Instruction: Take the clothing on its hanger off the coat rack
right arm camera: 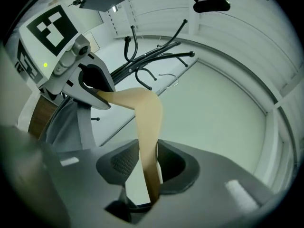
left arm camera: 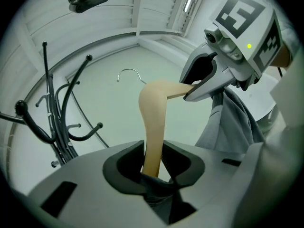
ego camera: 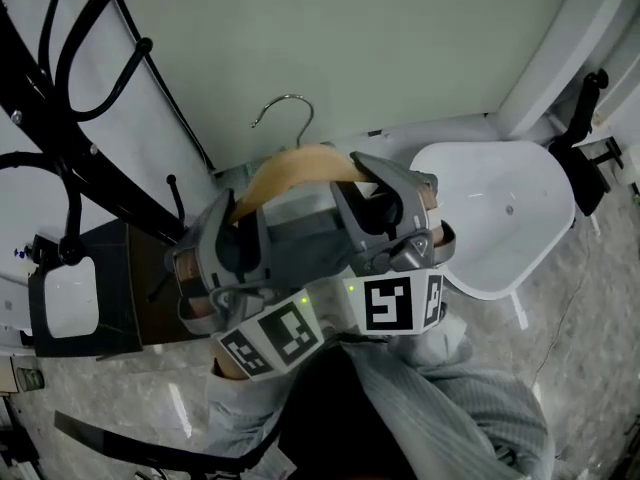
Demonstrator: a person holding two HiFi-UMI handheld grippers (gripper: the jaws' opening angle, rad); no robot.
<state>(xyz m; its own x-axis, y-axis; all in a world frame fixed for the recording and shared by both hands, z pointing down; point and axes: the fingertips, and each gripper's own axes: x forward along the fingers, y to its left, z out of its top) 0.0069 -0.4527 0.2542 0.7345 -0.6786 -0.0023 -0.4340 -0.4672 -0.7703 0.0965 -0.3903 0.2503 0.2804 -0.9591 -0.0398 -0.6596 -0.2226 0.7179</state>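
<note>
beside the coat rack [ego camera: 110, 183], left gripper [ego camera: 238, 223] and right gripper [ego camera: 368, 190], side by side, clamp the hanger [ego camera: 295, 165].

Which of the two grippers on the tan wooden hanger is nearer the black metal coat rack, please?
The left gripper, beside the black metal coat rack; the right gripper holds the tan wooden hanger farther from it.

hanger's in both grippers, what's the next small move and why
Probably keep the left gripper and right gripper shut on the hanger and carry it a bit further from the rack: its hook is free of every peg, clothing hanging below.
</note>
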